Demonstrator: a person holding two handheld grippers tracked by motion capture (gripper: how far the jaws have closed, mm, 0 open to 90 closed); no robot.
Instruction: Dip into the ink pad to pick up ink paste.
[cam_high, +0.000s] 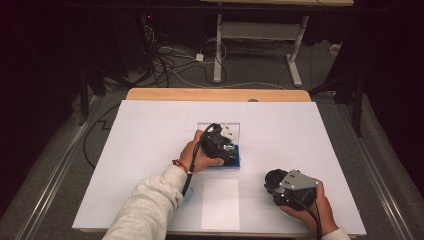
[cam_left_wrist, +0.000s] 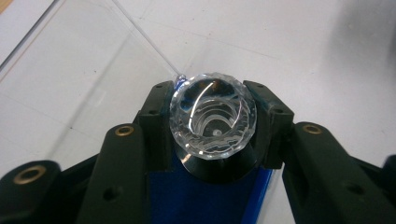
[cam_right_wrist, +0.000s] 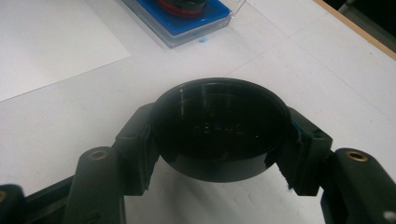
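Observation:
In the left gripper view, my left gripper (cam_left_wrist: 213, 109) is shut on a clear faceted crystal knob (cam_left_wrist: 213, 135). The knob sits above a black round base (cam_left_wrist: 219, 170) in a blue-lined case (cam_left_wrist: 196, 200). The high view places this gripper (cam_high: 227, 146) over the blue case (cam_high: 236, 161) at the table's middle, with the case's clear lid (cam_high: 205, 128) open behind it. My right gripper (cam_right_wrist: 219, 140) is shut on a black round cap (cam_right_wrist: 219, 154), hollow side up. It is held near the table's front right (cam_high: 274, 182), apart from the case (cam_right_wrist: 208, 21).
A white sheet of paper (cam_high: 220, 204) lies near the front edge between the two hands, also visible in the right gripper view (cam_right_wrist: 46, 42). The white board (cam_high: 150, 150) covers the wooden table (cam_high: 215, 94). Cables and desk legs are on the floor beyond.

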